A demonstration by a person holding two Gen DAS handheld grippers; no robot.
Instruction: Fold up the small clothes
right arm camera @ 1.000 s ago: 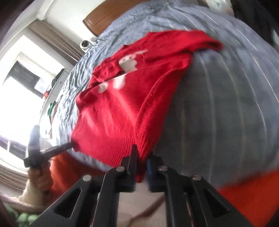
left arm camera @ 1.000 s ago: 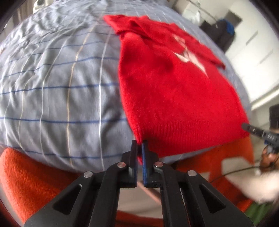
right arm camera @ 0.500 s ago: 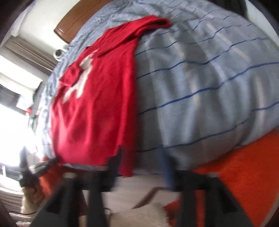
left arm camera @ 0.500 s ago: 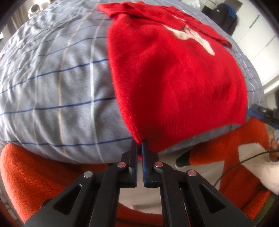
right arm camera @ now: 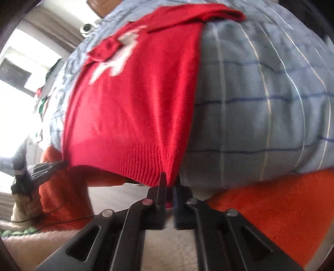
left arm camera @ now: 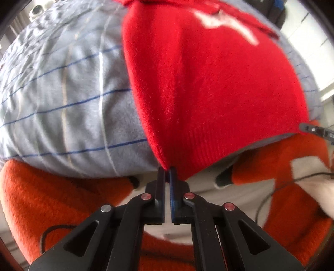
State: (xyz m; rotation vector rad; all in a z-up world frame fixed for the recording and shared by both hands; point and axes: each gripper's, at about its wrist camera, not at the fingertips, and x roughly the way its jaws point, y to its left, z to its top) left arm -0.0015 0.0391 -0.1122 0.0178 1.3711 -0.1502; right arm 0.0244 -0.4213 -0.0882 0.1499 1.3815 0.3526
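A small red knit sweater [left arm camera: 208, 87] with a white motif lies flat on the blue checked bedding [left arm camera: 62, 100], its ribbed hem hanging over the near edge. My left gripper [left arm camera: 167, 170] is shut on the hem's left corner. My right gripper [right arm camera: 169, 179] is shut on the hem's right corner of the sweater [right arm camera: 129, 108]. The right gripper's tip [left arm camera: 313, 130] shows at the far right of the left wrist view. The left gripper [right arm camera: 41, 166] shows at the left of the right wrist view.
An orange and white fleece garment [left arm camera: 52, 200] on the person fills the near foreground below the bed edge [right arm camera: 261, 173]. A wooden headboard [right arm camera: 100, 8] and bright window [right arm camera: 18, 68] lie beyond the bed. White cabinets [left arm camera: 309, 25] stand at the far right.
Both grippers have pulled the sweater's hem toward the near bed edge, stretching it flat. The right gripper, blurred and apart half a second ago, is now shut on the hem corner.
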